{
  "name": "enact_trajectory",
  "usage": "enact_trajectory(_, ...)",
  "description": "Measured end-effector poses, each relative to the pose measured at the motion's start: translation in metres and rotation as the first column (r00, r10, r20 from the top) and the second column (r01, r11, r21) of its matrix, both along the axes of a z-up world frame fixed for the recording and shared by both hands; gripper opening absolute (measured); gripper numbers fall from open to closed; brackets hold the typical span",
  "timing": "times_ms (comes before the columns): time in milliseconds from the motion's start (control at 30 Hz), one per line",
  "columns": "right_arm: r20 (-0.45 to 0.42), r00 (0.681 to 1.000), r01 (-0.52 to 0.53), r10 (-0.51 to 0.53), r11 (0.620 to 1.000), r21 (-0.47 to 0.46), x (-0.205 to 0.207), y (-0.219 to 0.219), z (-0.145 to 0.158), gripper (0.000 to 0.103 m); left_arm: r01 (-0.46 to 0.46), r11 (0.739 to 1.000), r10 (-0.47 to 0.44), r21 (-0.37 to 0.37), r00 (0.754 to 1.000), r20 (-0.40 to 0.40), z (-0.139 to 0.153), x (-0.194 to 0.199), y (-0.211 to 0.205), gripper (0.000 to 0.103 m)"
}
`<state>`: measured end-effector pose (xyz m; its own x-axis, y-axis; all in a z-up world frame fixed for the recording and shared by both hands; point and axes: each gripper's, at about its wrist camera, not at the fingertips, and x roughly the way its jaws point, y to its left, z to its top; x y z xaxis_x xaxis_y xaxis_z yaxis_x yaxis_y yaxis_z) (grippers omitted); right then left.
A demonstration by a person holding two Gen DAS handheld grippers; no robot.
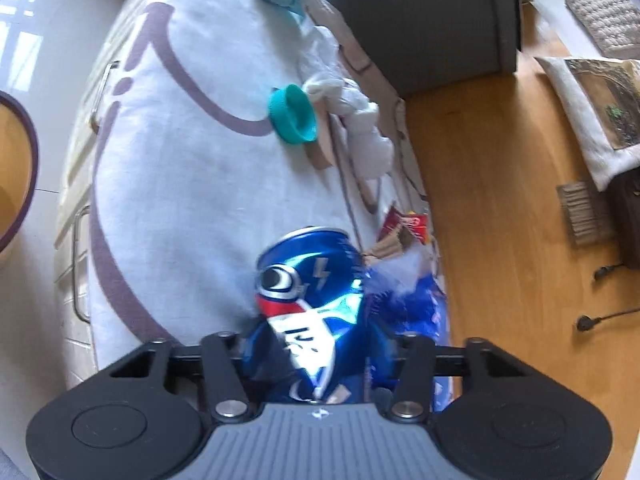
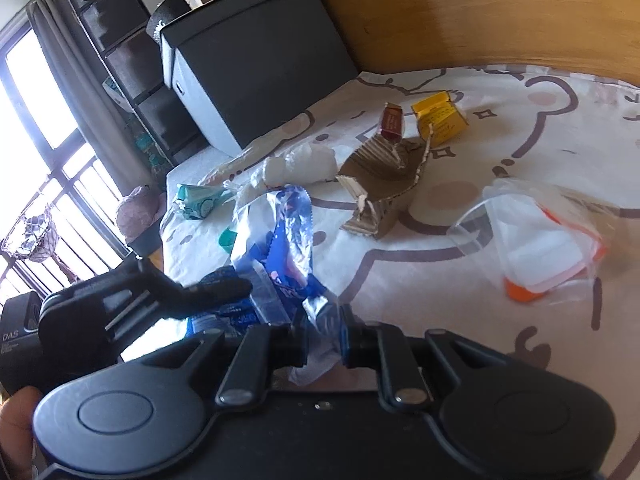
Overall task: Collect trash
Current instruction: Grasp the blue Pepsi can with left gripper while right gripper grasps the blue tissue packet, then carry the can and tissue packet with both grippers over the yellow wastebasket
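Note:
A crushed blue drink can (image 1: 308, 292) lies on the white printed sheet (image 1: 180, 168), and my left gripper (image 1: 316, 360) is shut on it, one finger on each side. Right beside the can is a crumpled blue and clear plastic wrapper (image 2: 288, 232). My right gripper (image 2: 323, 346) is shut on the wrapper's near end. In the right wrist view one of the left gripper's fingers (image 2: 224, 290) reaches in from the left, just behind the wrapper, which hides most of the can there.
On the sheet lie a teal cap (image 1: 294, 120), a white wad (image 1: 360, 120), torn cardboard (image 2: 384, 184), a yellow box (image 2: 440, 118), a small red packet (image 2: 392, 122), a teal packet (image 2: 200, 202) and a clear bag holding an orange-lidded container (image 2: 536, 240). A dark storage box (image 2: 256, 52) stands behind, on the wooden floor (image 1: 500, 200).

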<state>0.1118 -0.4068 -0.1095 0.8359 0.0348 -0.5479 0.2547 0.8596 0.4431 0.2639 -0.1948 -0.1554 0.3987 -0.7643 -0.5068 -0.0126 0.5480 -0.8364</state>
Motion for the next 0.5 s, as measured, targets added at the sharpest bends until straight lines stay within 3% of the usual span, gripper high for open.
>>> enact_trajectory(133,-0.007,0.999,0.035,-0.035,0.999,-0.02,-0.005,-0.003,0.002,0.015,0.014,1.0,-0.014,0.02,1.0,0.025,0.003,-0.003,0.002,0.043)
enact_trajectory(300,-0.009,0.998,0.065,-0.066,0.996,-0.059,-0.012,-0.006,0.009,0.015,0.057,0.99,-0.072,0.128,0.99,0.117,0.021,-0.008,-0.001,0.037)
enact_trajectory(333,-0.01,0.997,0.069,-0.07,0.995,-0.071,-0.013,-0.006,0.01,0.015,0.067,0.986,-0.09,0.154,0.986,0.142,0.026,-0.01,-0.001,0.032)
enact_trajectory(500,-0.006,0.997,0.077,-0.078,0.99,-0.117,-0.02,0.0,0.019,0.015,0.085,0.945,-0.175,0.315,0.947,0.27,0.049,-0.024,-0.002,0.031)
